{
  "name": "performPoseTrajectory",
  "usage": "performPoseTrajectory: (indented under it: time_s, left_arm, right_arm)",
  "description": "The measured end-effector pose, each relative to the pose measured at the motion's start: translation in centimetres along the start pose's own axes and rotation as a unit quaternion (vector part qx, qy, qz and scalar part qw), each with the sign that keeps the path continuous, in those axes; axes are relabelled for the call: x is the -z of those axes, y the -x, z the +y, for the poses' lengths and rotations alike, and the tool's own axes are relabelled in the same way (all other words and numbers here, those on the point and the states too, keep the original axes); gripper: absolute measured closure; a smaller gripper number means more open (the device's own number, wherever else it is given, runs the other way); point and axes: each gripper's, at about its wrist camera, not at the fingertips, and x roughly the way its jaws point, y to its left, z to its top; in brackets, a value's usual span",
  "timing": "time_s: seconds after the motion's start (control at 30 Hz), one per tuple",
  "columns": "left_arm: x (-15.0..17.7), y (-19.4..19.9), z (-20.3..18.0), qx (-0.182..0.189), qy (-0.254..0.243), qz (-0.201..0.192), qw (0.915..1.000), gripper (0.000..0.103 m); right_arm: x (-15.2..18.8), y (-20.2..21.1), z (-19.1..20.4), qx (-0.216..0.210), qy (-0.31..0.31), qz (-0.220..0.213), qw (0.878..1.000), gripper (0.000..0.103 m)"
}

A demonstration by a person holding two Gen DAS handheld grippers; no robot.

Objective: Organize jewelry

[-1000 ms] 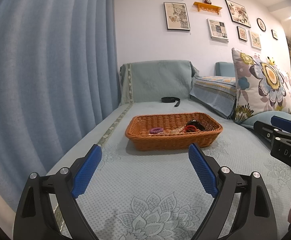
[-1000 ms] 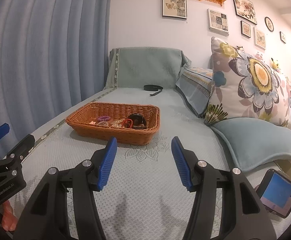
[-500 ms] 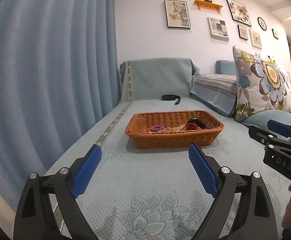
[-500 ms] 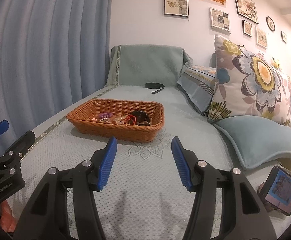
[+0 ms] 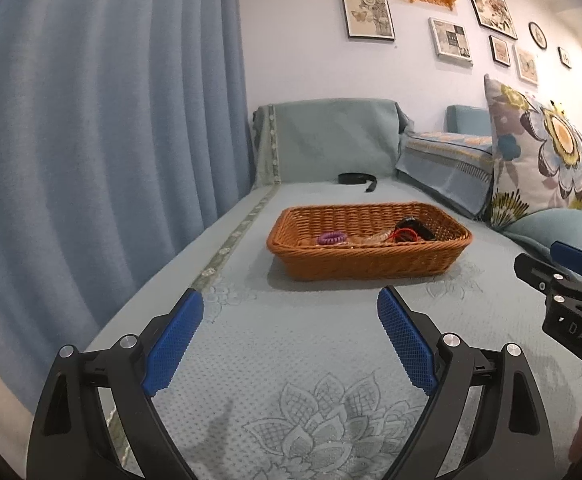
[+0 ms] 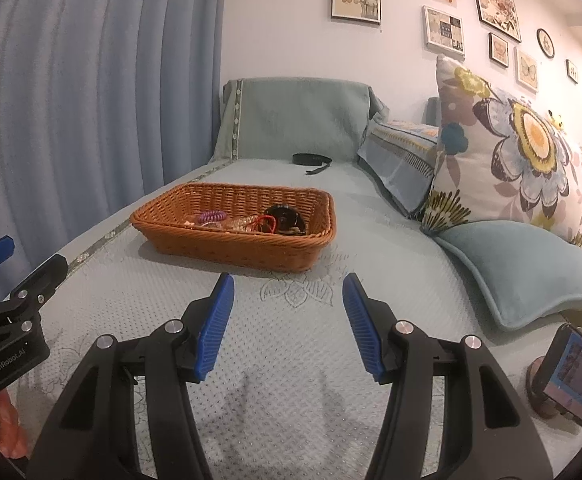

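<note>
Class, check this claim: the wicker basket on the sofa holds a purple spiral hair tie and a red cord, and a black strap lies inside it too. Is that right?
Not quite. The black strap is not inside the wicker basket; it lies on the sofa cover behind it, near the armrest, as the right wrist view shows. The purple spiral hair tie and red cord are in the basket.

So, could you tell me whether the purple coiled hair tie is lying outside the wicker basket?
No, the purple coiled hair tie lies inside the wicker basket, near its left end beside the other jewelry.
</note>
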Motion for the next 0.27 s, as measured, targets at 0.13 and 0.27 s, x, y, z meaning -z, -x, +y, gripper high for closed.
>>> performPoseTrajectory:
  time_s: [0.13,0.27]
  left_arm:
    - [0.03,-0.45,0.40,0.024,0.017,0.019,0.9994,0.011]
    - [0.08,-0.49,0.51,0.024,0.019,0.019,0.9994,0.011]
  right_arm:
    - [0.26,-0.36,0.05,-0.002,0.000,0.005,1.000,0.050]
    - [0.32,-0.38,0.08,-0.002,0.001,0.005,1.000,0.050]
